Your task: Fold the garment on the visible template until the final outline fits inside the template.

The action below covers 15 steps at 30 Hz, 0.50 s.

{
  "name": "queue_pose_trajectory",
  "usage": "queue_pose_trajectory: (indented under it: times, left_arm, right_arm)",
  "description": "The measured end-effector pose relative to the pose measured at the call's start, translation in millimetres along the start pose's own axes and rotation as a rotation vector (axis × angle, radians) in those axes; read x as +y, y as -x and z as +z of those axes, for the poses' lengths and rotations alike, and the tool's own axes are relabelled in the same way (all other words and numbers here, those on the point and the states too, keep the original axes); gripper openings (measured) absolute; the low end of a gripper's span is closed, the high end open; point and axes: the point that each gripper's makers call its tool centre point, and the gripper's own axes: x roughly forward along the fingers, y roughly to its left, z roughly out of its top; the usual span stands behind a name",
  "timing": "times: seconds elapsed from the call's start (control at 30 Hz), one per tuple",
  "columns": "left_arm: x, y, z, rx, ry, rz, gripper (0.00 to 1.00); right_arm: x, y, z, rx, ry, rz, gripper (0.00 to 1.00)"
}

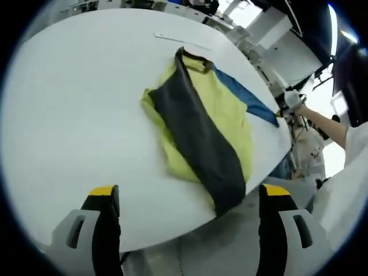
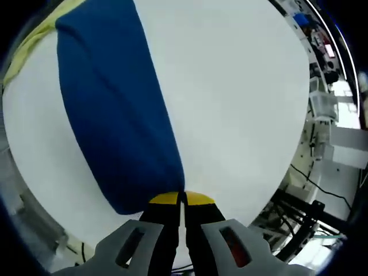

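Right gripper [image 2: 183, 198] fingers pinched on blue sleeve [image 2: 115, 109] hem; left gripper [image 1: 190, 192] fingers wide, holding nothing. Garment [image 1: 201, 123] lies part-folded on white bench [image 1: 75, 115]. Best carry sleeve inward flat, no bunching.

garment [image 1: 204, 123]: 1 | table [image 1: 75, 103]: 1 | left claw [image 1: 190, 198]: 1 | right claw [image 2: 182, 199]: 1 | person [image 1: 345, 172]: 1

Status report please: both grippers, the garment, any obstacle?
Left gripper open, above the table. Right gripper shut on blue sleeve. Garment partly folded on table. No obstacle seen.
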Motion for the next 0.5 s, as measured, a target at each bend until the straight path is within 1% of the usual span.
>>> queue_pose_trajectory:
  times: [0.23,0.37,0.5]
  left_arm:
    - [-0.5,3.0,-1.6,-0.003,-0.002,0.003,0.97]
    - [-1.5,4.2,-1.3,-0.005,-0.005,0.002,0.97]
    - [-2.5,5.0,-1.2,-0.007,-0.008,0.001,0.97]
  right_arm:
    - [6.7,3.0,-3.3,0.002,-0.001,0.003,0.02]
    - [4.3,0.4,-4.0,0.002,-0.004,0.005,0.02]
    - [7.3,1.3,-5.3,0.001,-0.006,0.006,0.02]
